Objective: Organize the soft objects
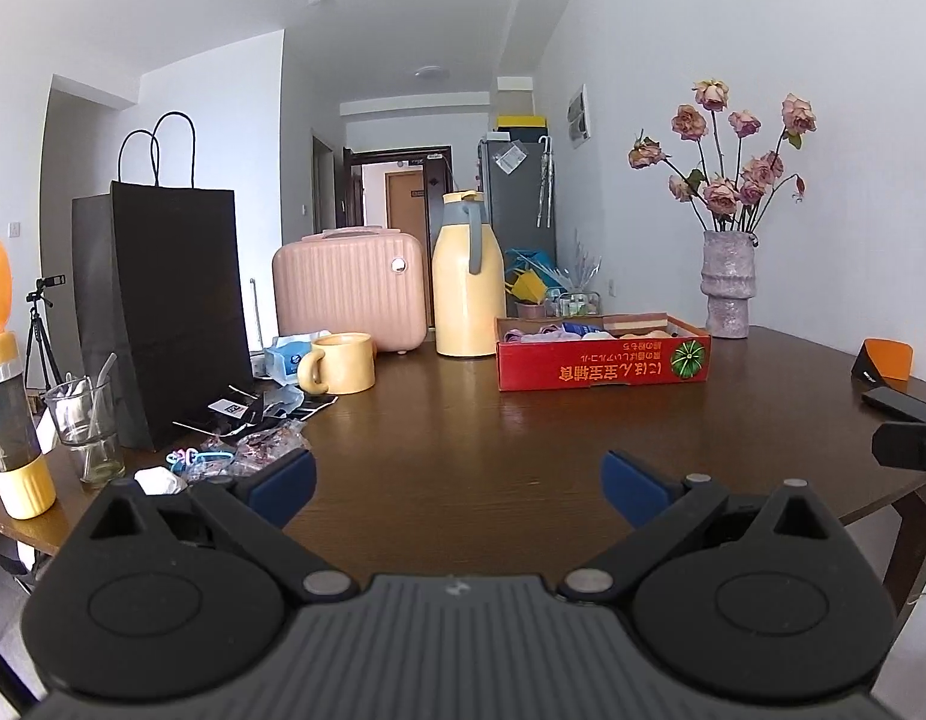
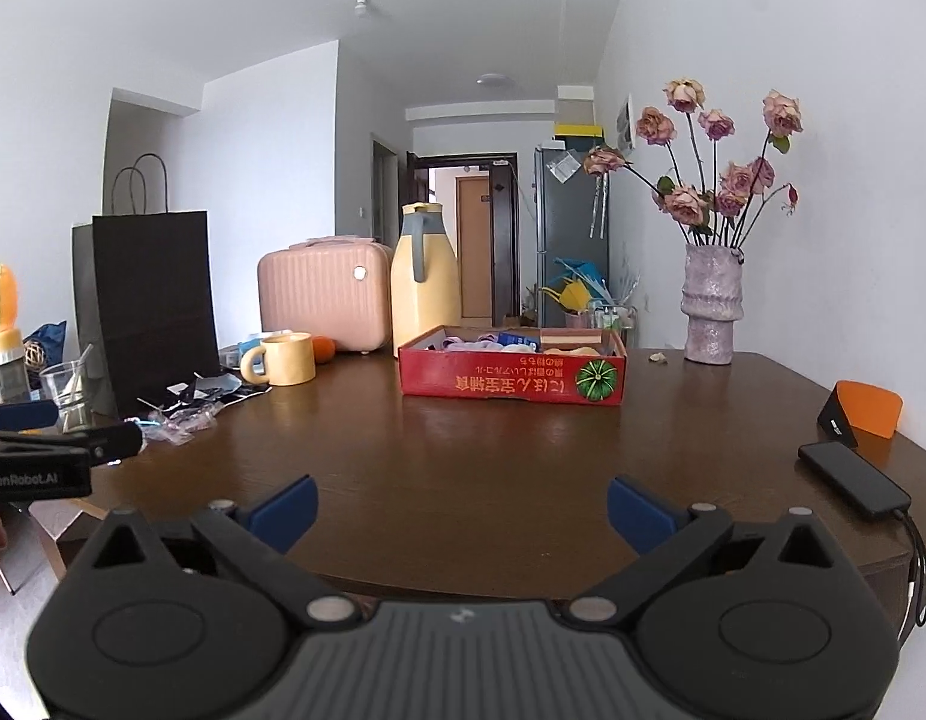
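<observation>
Both the left gripper and right gripper gape empty; red box at twelve o'clock holds what look like soft items

Red box: we see only the tops of the soft items above its front wall. Bottle: cut by the left edge. Black bag: contents hidden. Wrappers on the worktop: too small to identify.
</observation>
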Tool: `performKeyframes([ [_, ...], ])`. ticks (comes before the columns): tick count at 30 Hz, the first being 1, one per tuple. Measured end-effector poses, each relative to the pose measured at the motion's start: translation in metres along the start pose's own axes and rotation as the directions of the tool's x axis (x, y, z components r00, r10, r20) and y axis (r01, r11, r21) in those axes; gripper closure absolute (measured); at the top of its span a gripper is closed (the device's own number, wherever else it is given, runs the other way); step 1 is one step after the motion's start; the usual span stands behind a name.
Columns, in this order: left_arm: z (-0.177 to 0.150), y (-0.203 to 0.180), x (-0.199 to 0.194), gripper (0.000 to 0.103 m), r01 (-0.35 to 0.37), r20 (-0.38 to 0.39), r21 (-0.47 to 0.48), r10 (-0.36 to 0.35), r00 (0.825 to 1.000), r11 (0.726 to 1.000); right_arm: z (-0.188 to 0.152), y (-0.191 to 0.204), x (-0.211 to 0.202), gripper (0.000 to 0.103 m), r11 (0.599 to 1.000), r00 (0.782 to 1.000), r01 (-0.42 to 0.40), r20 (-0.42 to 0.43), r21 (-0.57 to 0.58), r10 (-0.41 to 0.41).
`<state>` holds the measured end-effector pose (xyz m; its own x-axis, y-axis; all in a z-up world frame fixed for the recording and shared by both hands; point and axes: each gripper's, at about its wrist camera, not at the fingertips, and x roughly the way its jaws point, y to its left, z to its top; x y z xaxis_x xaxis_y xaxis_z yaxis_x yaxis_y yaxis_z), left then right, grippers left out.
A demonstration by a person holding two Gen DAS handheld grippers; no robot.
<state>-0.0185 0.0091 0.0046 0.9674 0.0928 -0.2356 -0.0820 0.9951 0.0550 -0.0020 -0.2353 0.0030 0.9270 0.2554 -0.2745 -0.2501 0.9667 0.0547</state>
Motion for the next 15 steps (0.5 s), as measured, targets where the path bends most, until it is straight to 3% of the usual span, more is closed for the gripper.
performKeyframes([
  [15, -0.0022, 0.0008, 0.0026, 0.000, 0.016, -0.005, 0.004, -0.016, 1.000, 1.000, -0.0012, -0.0060, 0.0019, 0.000, 1.000, 1.000, 0.027, 0.014, 0.012, -0.027],
])
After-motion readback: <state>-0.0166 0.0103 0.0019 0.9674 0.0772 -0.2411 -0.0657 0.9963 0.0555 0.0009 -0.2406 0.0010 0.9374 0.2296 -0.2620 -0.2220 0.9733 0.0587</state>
